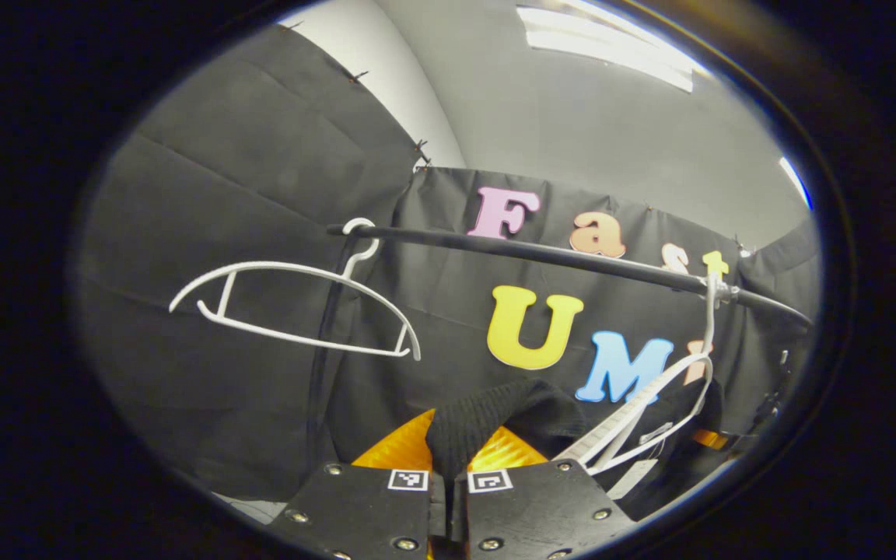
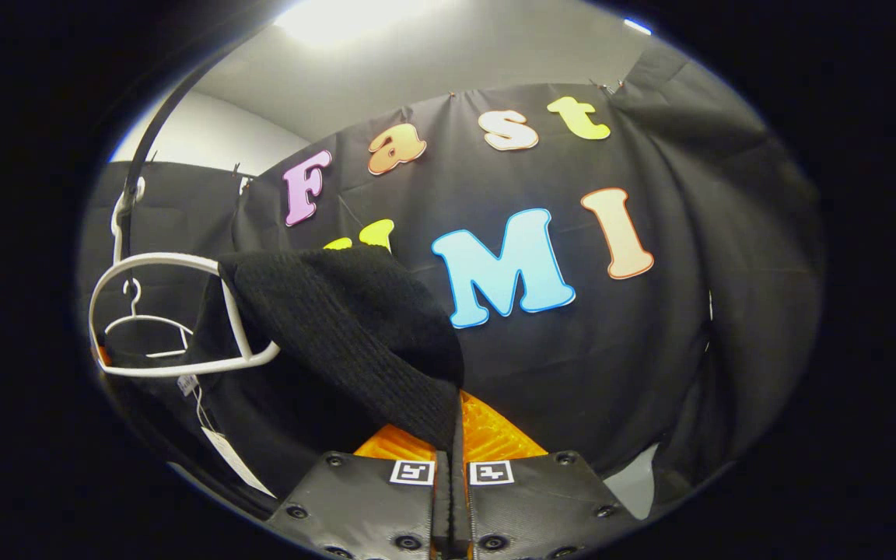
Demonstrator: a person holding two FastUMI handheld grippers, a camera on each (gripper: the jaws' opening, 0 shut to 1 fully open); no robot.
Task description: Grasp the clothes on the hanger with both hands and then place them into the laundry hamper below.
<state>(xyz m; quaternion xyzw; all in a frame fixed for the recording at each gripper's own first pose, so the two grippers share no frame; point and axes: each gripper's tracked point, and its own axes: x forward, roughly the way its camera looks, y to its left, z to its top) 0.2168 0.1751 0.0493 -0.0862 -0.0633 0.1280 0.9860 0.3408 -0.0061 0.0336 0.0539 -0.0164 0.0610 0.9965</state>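
Left gripper view: the left gripper (image 1: 448,486) is clamped on a fold of black ribbed knit garment (image 1: 495,416), the cloth pinched between both fingers and rising from them as a rounded, coarse-textured hump. Up and to the left of the fingers, an empty white plastic hanger (image 1: 292,307) with a thin curved frame hangs by its hook from a smooth dark round rail (image 1: 557,257). The rail runs above the gripper, sloping down to the right. Right of the fingers, a second white hanger (image 1: 650,412) hangs tilted from the same rail, the garment draped against its lower part, with a pale tag just below it.

Right gripper view: up and left of the fingers, the second white hanger (image 2: 176,319) shows as a rounded loop, the garment's shoulder still over its end. A white paper tag (image 2: 234,459) dangles below it. The knit garment (image 2: 347,334) slopes down in a ribbed wedge into the right gripper (image 2: 452,482), whose fingers press together on its edge.
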